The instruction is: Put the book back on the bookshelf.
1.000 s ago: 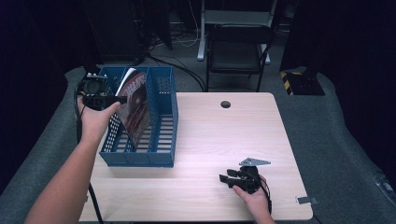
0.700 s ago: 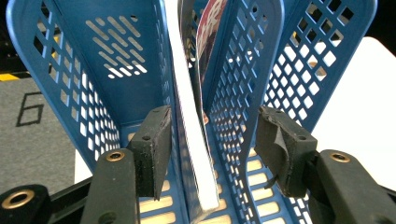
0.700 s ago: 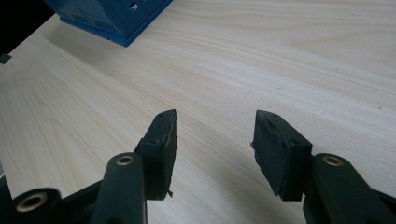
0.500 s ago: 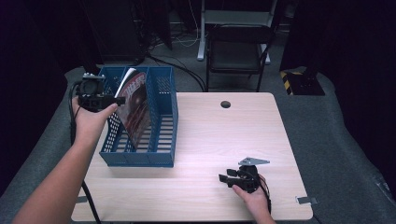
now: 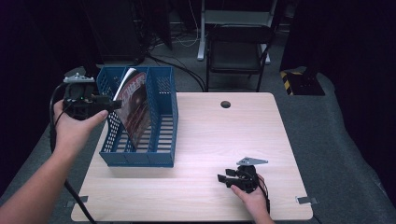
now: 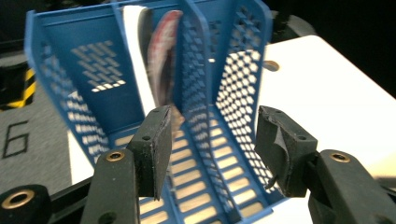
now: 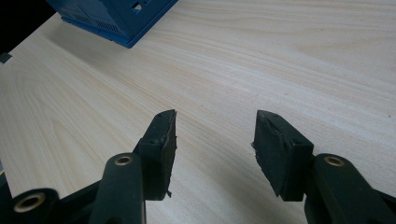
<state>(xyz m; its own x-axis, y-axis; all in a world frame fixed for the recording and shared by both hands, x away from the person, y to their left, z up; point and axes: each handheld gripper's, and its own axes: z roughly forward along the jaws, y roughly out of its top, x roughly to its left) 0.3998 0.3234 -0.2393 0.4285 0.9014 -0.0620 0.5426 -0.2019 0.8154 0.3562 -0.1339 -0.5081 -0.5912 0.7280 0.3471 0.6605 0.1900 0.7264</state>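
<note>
The left hand-held gripper (image 5: 109,103) hung at about nine o'clock on the worktop (image 5: 224,140), just beside the outer wall of the blue file rack (image 5: 140,156). Its jaws stood moderately wide with nothing between them. In the left gripper view (image 6: 210,149) they framed the rack's middle slot without pressing on anything.

The magazine (image 5: 135,107) stood in that middle slot, at about ten o'clock, leaning against a divider with its top edge bowed above the rack's rim.

The step in hand looked like letting go and drawing clear. To do it well, the left hand-held gripper should have backed straight away from the rack with its jaws kept apart, so that neither pad brushed the curled top of the magazine or hooked the mesh wall. A sideways swing risked nudging the light rack across the worktop.

The right hand-held gripper (image 5: 227,180) lay low at about five o'clock, well apart from the rack, jaws wide over bare wood (image 7: 212,135) and holding nothing. It was best kept there.
</note>
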